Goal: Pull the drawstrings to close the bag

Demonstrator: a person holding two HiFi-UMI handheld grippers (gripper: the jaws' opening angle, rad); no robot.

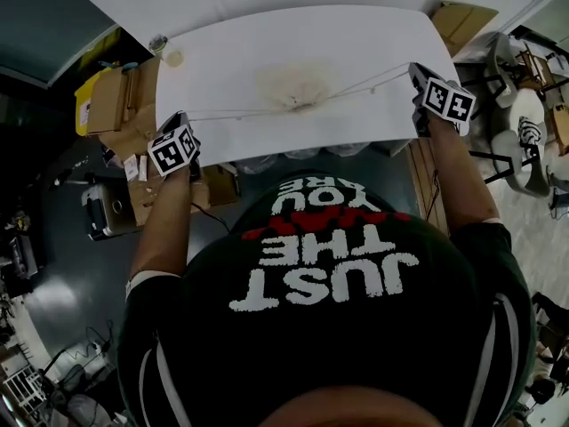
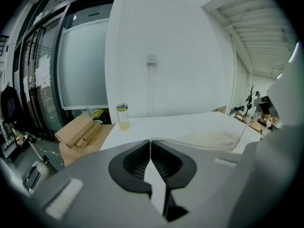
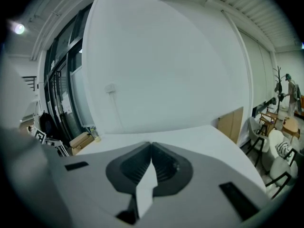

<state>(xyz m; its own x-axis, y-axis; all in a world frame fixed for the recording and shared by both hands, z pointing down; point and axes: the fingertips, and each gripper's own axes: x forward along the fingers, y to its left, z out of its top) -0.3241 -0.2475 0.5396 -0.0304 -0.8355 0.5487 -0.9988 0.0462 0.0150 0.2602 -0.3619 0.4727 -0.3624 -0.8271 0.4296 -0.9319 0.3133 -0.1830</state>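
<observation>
The bag [image 1: 293, 85] is a small cream cloth pouch. It lies flat near the middle of the white table [image 1: 373, 43], and its mouth is gathered into tight folds. The left drawstring [image 1: 240, 114] and the right drawstring [image 1: 364, 85] run out from the mouth to opposite sides, thin, pale and nearly straight.

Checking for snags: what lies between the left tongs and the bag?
Only the drawstring, stretched from the left tongs to the bag over bare white table; the head view shows it.

text | black shirt [image 1: 427, 327] | white print "JUST THE", "YOU ARE" | red word unreadable
</observation>
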